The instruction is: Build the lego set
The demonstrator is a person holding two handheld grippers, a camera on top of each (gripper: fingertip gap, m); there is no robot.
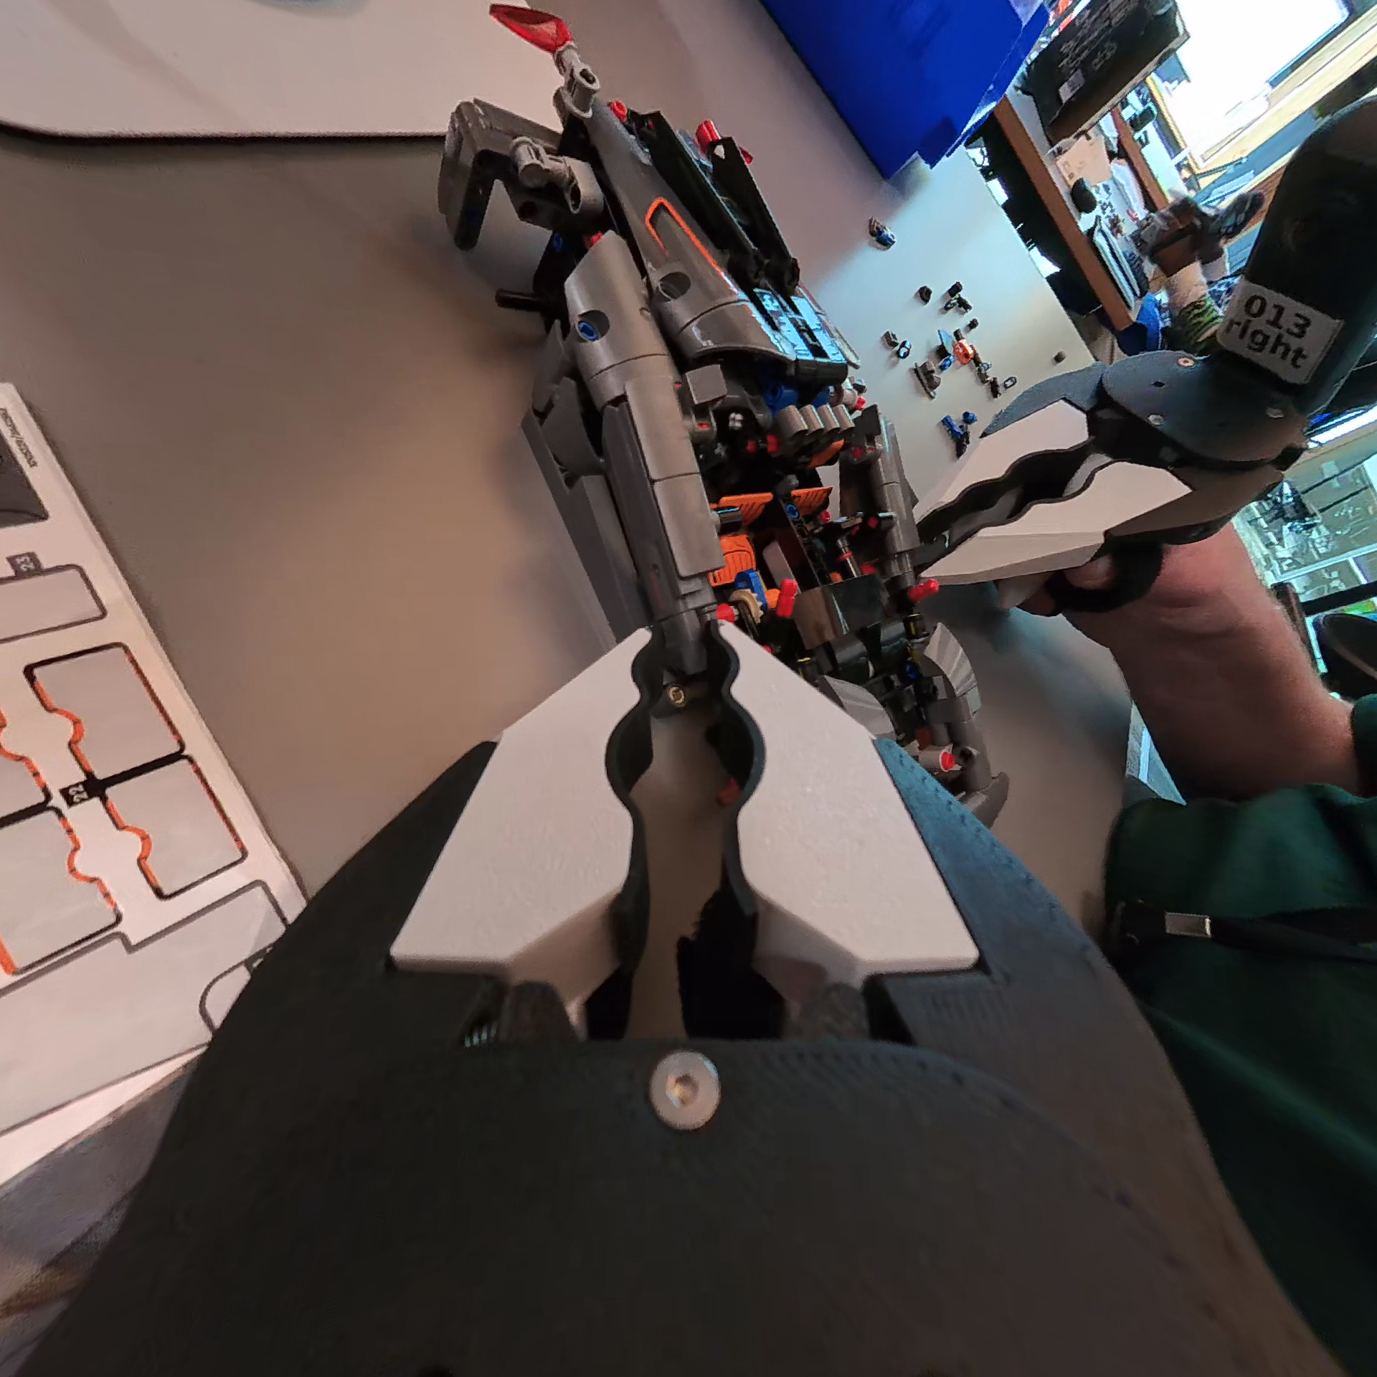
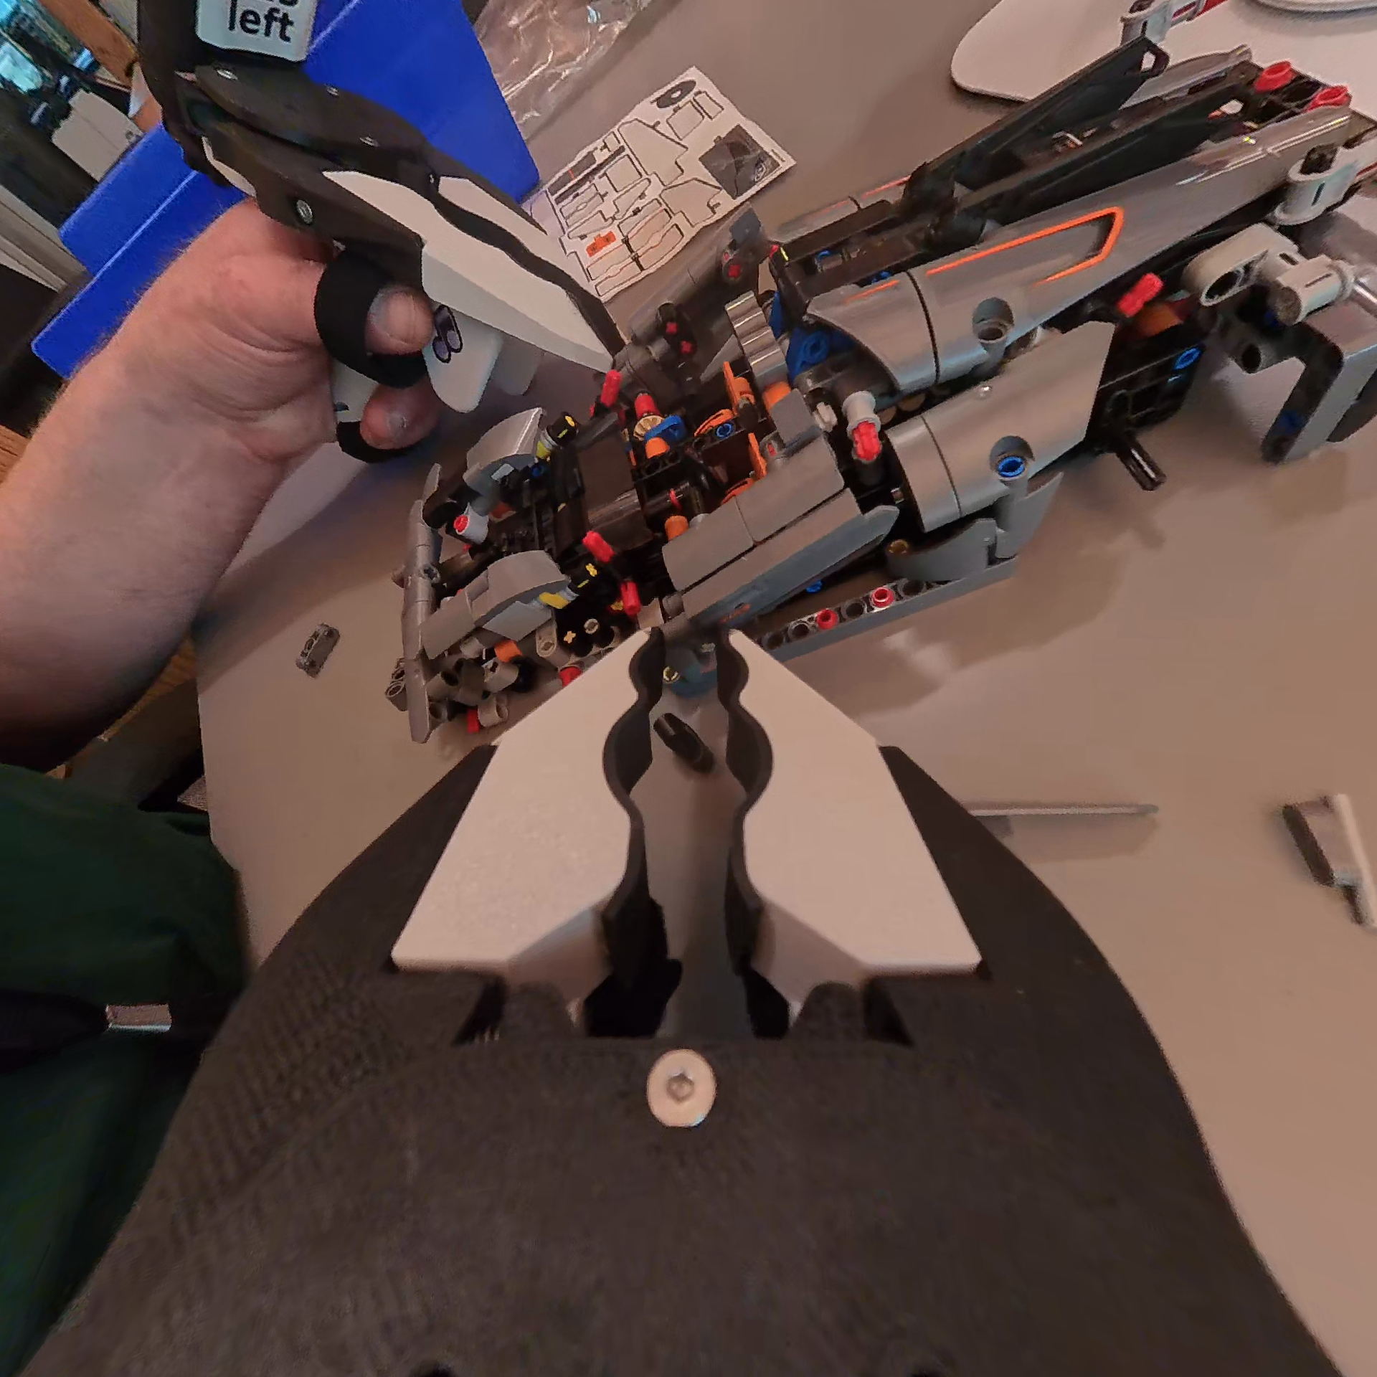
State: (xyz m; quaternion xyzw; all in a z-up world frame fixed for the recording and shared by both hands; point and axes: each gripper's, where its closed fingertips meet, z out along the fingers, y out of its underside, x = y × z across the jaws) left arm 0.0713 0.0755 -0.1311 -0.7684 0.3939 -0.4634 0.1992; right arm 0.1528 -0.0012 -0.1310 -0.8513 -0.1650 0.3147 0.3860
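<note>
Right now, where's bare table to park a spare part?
Free: grey table between the lego car and the loose grey strip; also between car and sticker sheet. Crowded: small loose parts beyond the right claw.

Left gripper (image 1: pixel 689 656) and right gripper (image 2: pixel 689 656), jaws nearly closed.

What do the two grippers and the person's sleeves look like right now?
Both grippers match: the left gripper and right gripper have black textured bodies, a silver screw in the middle, and pale grey wedge fingers lined with wavy black pads. Each carries a white printed label on its dark handle, with black finger loops below. The person wears dark green sleeves.
</note>
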